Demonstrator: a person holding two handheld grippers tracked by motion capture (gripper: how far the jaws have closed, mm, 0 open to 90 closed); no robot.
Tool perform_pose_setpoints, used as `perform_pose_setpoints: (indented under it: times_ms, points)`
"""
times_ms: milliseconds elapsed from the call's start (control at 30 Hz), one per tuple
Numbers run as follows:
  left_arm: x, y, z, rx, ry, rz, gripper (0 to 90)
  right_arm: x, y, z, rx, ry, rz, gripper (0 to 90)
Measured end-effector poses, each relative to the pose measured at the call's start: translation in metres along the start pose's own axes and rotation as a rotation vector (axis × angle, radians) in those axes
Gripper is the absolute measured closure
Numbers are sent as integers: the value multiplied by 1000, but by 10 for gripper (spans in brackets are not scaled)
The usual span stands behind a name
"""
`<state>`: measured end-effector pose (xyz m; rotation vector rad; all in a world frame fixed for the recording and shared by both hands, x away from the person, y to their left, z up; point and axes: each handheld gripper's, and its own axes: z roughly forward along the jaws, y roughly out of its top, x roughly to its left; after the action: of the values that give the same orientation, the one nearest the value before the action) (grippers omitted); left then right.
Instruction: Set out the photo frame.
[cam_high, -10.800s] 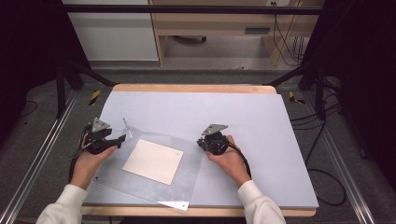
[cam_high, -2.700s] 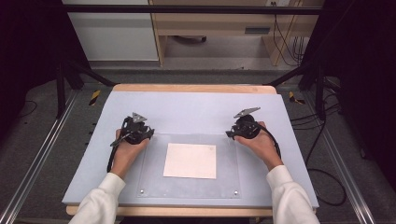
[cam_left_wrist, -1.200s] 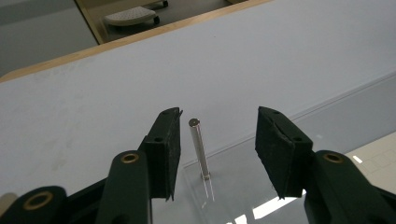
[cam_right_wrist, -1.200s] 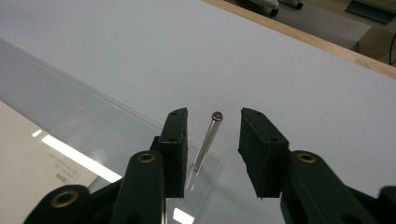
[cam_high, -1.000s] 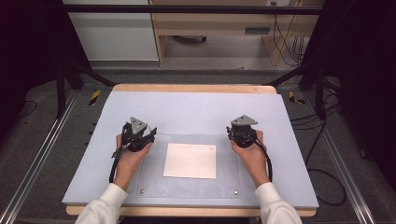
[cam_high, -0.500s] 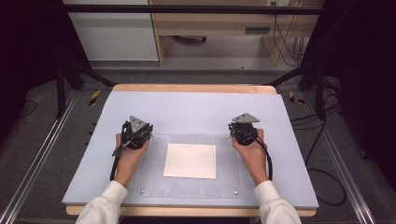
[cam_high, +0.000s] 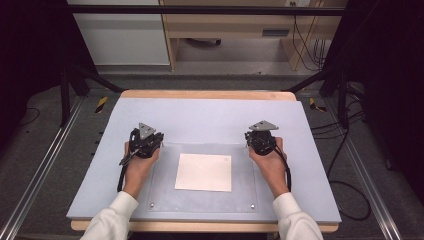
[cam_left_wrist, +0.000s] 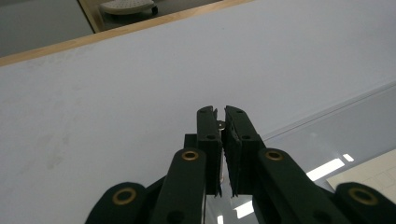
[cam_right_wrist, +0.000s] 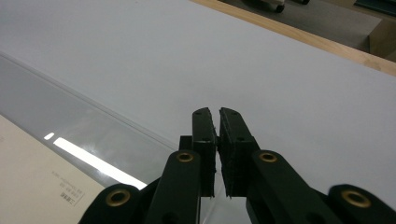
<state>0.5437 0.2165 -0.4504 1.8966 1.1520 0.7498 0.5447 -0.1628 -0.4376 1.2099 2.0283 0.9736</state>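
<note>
White sleeves (cam_high: 114, 217), black grippers with brass rivets (cam_left_wrist: 190, 155), grey three-cornered plates (cam_high: 263, 125)

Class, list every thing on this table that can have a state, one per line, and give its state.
Left hand-held gripper: shut on the clear sheet's far left corner.
Right hand-held gripper: shut on the clear sheet's far right corner.
Clear sheet: lying flat, square to the table edge.
Paper: flat under the clear sheet, unfolded.

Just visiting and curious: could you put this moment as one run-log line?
left tongs: shut on clear sheet far-left corner | right tongs: shut on far-right corner | paper: under sheet | table
</note>
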Motion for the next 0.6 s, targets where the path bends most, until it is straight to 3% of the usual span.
perform_pose_setpoints:
  times_ms: [433, 600]
  points:
    - [1, 7, -1, 54, -6, -6, 843, 1, 5, 1, 33, 0, 9, 858]
    - [-1, 11, 0, 90, 9, -13, 842, 2, 6, 1, 43, -6, 20, 858]
